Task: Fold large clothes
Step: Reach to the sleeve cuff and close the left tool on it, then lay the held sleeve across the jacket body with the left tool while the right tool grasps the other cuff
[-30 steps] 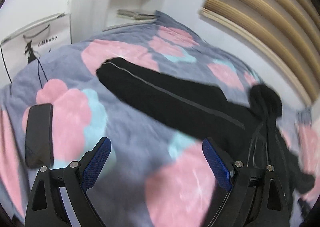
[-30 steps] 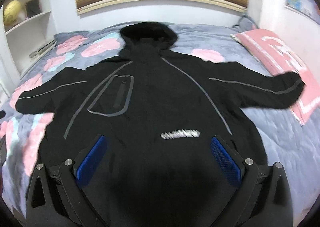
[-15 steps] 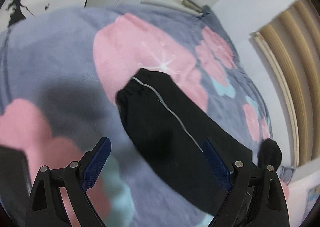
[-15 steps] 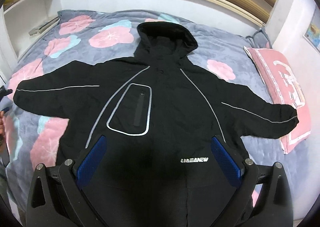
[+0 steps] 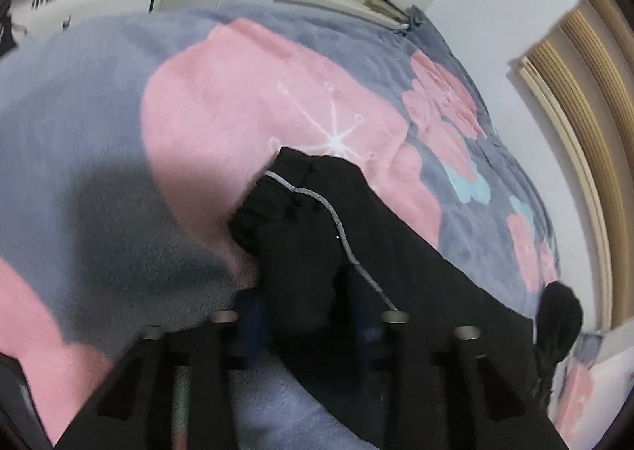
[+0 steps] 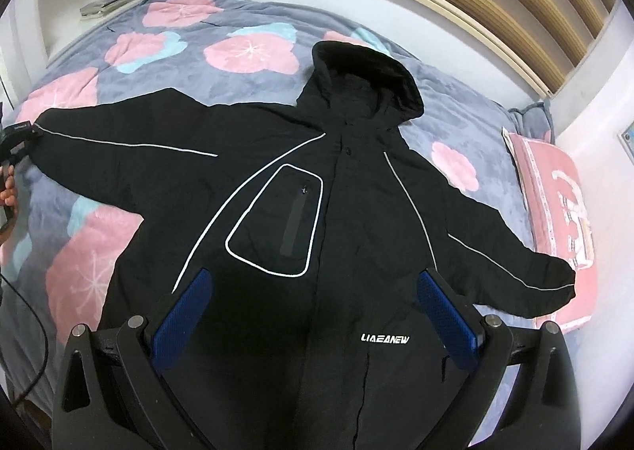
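Left hand-held gripper (image 5: 307, 315): low at the bed's left side, fingers clamped on the sleeve cuff (image 5: 285, 208) of the black hooded jacket (image 6: 317, 220). Jacket: spread front-up on the floral bedspread (image 6: 190, 65), sleeves out. Right hand-held gripper (image 6: 317, 315): poised above the jacket's hem, blue pads (image 6: 447, 319) wide apart, holding nothing. Pink pillow (image 6: 562, 212): far right.

Soft, even indoor light fills both views. The left wrist view is smeared by motion blur, worst along the bottom, where a dark shadow lies on the blanket (image 5: 99, 212). The right wrist view is sharp; fisheye bending curves the edges, with black vignetted corners.
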